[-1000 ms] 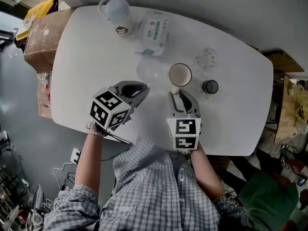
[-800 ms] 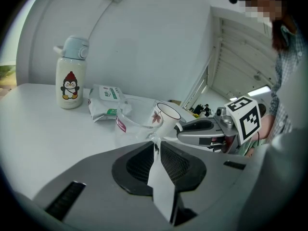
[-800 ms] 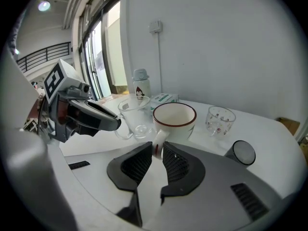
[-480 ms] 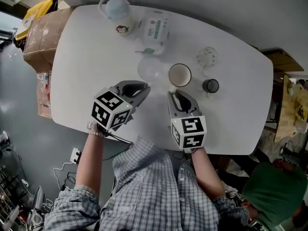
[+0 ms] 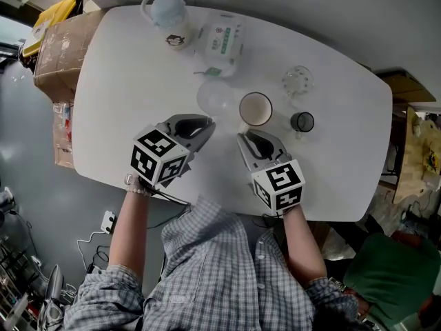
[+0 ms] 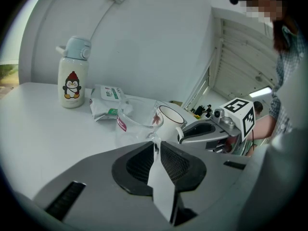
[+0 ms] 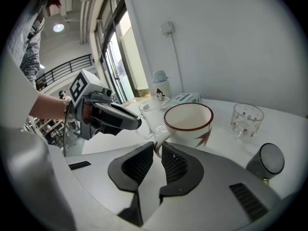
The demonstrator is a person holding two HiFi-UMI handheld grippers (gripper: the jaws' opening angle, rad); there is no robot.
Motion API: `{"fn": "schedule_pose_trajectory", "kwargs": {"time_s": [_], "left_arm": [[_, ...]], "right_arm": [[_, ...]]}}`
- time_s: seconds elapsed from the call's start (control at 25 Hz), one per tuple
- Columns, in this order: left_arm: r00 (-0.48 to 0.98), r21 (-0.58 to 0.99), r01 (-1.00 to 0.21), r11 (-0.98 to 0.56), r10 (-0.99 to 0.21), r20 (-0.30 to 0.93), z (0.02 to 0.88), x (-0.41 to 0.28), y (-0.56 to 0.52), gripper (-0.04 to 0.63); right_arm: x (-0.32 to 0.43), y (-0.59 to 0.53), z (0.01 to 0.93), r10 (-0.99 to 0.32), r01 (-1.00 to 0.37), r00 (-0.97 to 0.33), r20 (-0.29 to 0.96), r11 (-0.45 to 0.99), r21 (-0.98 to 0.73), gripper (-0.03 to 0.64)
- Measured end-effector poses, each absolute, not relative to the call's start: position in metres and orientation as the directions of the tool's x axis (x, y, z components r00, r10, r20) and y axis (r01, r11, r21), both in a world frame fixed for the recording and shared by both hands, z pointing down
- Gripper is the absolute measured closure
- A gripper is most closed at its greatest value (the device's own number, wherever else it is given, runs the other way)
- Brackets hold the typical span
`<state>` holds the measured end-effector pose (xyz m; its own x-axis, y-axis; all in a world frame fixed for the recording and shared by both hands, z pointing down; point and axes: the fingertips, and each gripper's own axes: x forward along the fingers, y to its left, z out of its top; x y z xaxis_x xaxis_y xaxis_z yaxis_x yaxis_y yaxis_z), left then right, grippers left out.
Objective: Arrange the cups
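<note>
Now the right gripper [image 7: 158,149], wider a second ago, is closing on the red-rimmed white ceramic mug's [image 7: 188,122] handle. Beside the mug, the left gripper [image 6: 155,147] pinches the clear glass cup's [image 6: 136,121] handle, so both look ready to move.

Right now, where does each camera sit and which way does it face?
Head view: on the head, steeply down onto the white oval table; forearms, left gripper, right gripper show.
Left gripper view: on that gripper, along shut jaws holding the handle of the clear glass cup; right gripper visible.
Right gripper view: on that gripper, along jaws closing on the handle of the brown-rimmed white mug; left gripper visible.
Gripper views share both cups.
</note>
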<state>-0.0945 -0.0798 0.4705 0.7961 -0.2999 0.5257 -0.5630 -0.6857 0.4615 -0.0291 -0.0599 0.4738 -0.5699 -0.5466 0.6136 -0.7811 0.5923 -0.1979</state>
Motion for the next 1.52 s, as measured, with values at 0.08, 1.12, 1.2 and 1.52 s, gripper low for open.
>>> {"fn": "schedule_pose_trajectory", "kwargs": {"time_s": [0.08,1.12,1.2,1.52], "left_arm": [[0.794,0.461,-0.566,-0.683,-0.301,0.528,0.471,-0.095,-0.079,0.548],[0.708,0.49,-0.706,-0.511,-0.503,0.495,0.446,-0.145,-0.055,0.548],[0.71,0.491,-0.704,-0.514,-0.502,0.493,0.445,-0.145,-0.055,0.548],[0.714,0.499,-0.7,-0.511,-0.499,0.491,0.446,-0.147,-0.054,0.548]], "right_arm": [[-0.03,-0.059,0.474,-0.524,-0.756,-0.598,0.606,0.619,-0.211,0.554],[-0.021,-0.062,0.474,-0.684,-0.925,-0.219,0.696,0.372,0.075,0.497],[-0.021,-0.062,0.474,-0.68,-0.924,-0.23,0.696,0.377,0.063,0.517],[-0.018,-0.063,0.475,-0.662,-0.917,-0.276,0.697,0.4,0.017,0.531]]}}
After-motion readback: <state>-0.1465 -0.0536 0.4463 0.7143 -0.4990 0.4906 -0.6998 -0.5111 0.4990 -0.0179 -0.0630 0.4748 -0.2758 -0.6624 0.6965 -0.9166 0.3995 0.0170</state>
